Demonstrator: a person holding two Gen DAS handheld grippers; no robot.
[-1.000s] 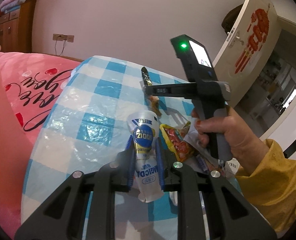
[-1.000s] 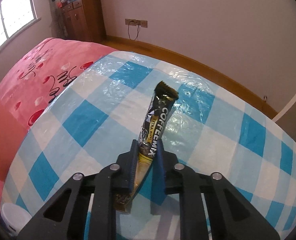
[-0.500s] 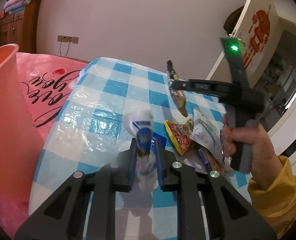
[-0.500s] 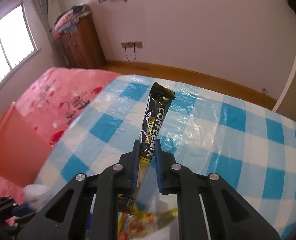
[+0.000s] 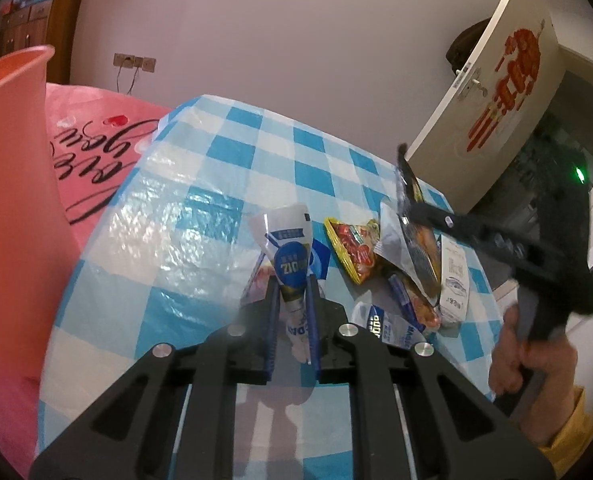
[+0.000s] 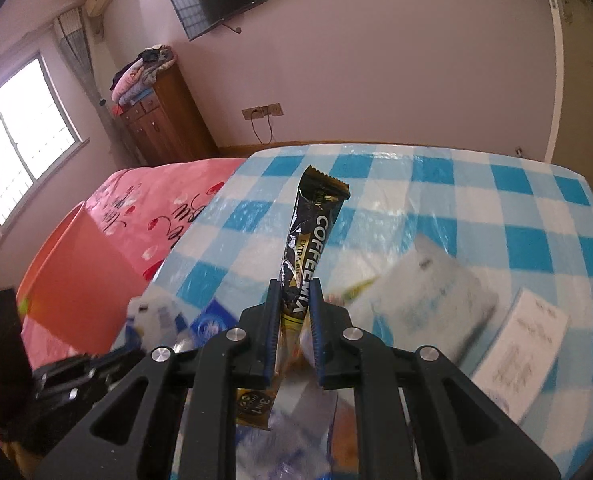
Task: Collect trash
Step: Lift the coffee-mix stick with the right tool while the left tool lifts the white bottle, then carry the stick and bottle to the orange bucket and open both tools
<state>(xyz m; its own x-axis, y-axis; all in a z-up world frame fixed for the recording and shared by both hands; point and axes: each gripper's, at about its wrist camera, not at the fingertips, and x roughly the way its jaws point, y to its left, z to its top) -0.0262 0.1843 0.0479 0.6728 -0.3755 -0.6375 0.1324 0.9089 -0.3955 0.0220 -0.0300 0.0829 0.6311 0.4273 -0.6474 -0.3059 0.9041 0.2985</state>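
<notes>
My left gripper (image 5: 292, 280) is shut on a white and blue snack wrapper (image 5: 290, 248) and holds it above the checked table (image 5: 200, 216). My right gripper (image 6: 294, 286) is shut on a black and gold coffee-mix stick (image 6: 312, 232), lifted off the table. The right gripper with the stick (image 5: 410, 188) also shows at the right of the left wrist view, above a pile of wrappers (image 5: 376, 248). An orange bin (image 5: 12, 184) stands at the left, beside the table; it also shows in the right wrist view (image 6: 76, 280).
Loose wrappers and a white paper slip (image 6: 516, 344) lie on the blue-checked tablecloth (image 6: 476, 208). A pink bed (image 5: 96, 140) is behind the bin. A wooden cabinet (image 6: 164, 124) and an open door (image 5: 496, 72) stand at the walls.
Both grippers rose and drew back with their wrappers. The right gripper swung to the right in the left wrist view. The orange bin has come further into view.
</notes>
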